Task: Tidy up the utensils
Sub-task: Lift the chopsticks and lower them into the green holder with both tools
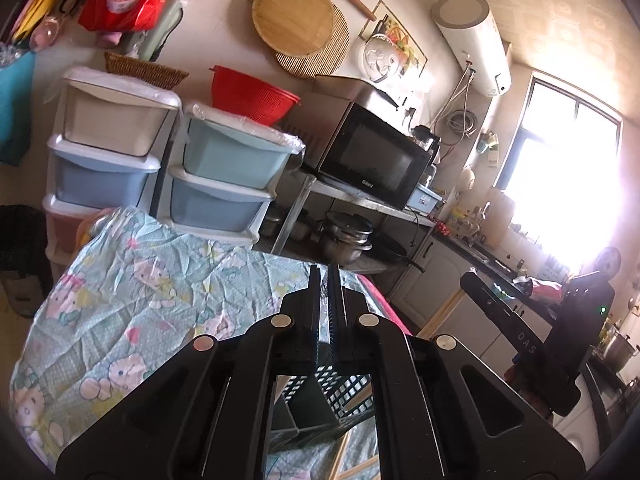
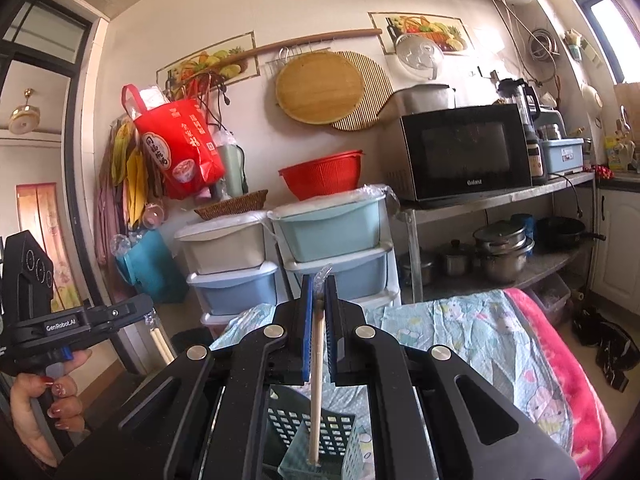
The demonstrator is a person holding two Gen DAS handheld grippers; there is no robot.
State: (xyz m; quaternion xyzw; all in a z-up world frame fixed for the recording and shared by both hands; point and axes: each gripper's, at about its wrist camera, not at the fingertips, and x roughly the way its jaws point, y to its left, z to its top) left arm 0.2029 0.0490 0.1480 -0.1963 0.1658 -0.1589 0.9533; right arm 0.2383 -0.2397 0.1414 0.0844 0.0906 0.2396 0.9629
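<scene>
My right gripper (image 2: pixel 319 292) is shut on a wooden chopstick (image 2: pixel 316 380) that hangs straight down into a black perforated utensil basket (image 2: pixel 320 432) on the cartoon-print tablecloth. A bit of clear wrapper sticks up above the fingertips. My left gripper (image 1: pixel 325 280) is shut with nothing visible between its fingers; the same basket (image 1: pixel 332 392) lies below it, with wooden chopsticks (image 1: pixel 348 460) on the cloth beside it. In the right wrist view the left gripper (image 2: pixel 152 316) appears at far left, with pale chopsticks (image 2: pixel 162 346) under its fingers.
Stacked plastic drawers (image 2: pixel 332 240) with a red colander (image 2: pixel 322 176) stand behind the table (image 2: pixel 480 332). A microwave (image 2: pixel 466 152) sits on a steel shelf with pots (image 2: pixel 502 252) below. Red bag (image 2: pixel 180 148) hangs on the wall. Kitchen counter and window are at right (image 1: pixel 560 180).
</scene>
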